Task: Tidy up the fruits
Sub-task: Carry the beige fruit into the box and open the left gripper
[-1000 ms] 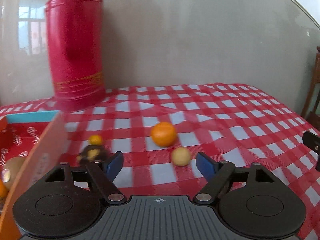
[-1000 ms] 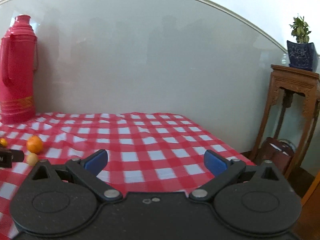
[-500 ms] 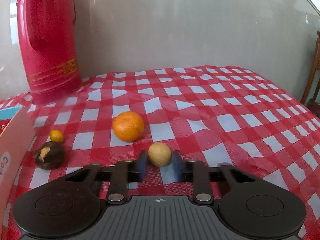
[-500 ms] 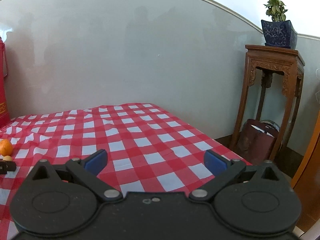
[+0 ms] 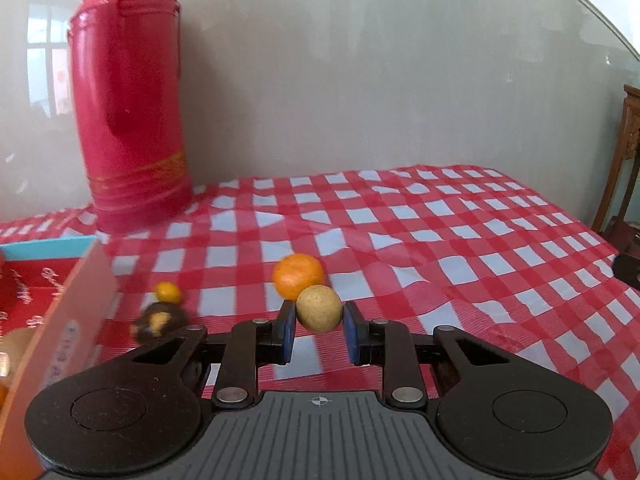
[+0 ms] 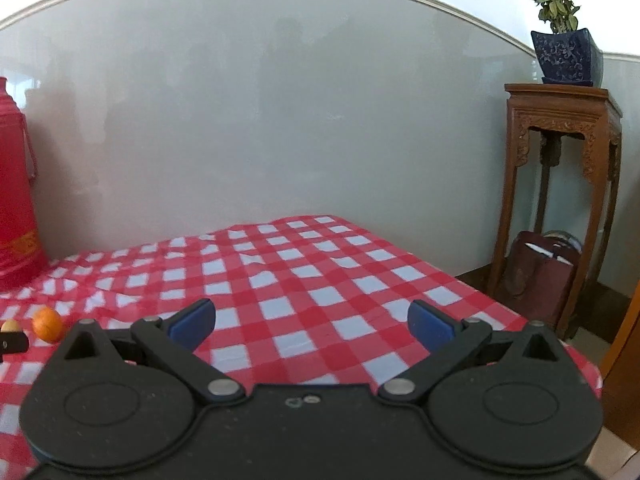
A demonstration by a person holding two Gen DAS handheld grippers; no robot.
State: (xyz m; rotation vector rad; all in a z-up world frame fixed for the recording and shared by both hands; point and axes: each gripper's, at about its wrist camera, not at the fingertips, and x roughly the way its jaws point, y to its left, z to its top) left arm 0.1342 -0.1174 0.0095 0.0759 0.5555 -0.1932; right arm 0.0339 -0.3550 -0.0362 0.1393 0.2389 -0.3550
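Checked tablecloth (image 5: 440, 240), left tool (image 5: 319, 322) pinching tan fruit (image 5: 319, 307)

A tall red thermos (image 5: 130, 112) with a gold band stands upright at the far left of the table, close to the pale wall (image 5: 380, 80), on the red-and-white checked tablecloth (image 5: 460, 248) that lies rumpled in places. Off the table's right edge a carved dark wooden stand (image 6: 560, 168) stands against the wall, bearing a dark blue patterned pot with a green plant (image 6: 566, 46). A dark maroon bag (image 6: 540, 276) sits on the floor between the stand's legs.
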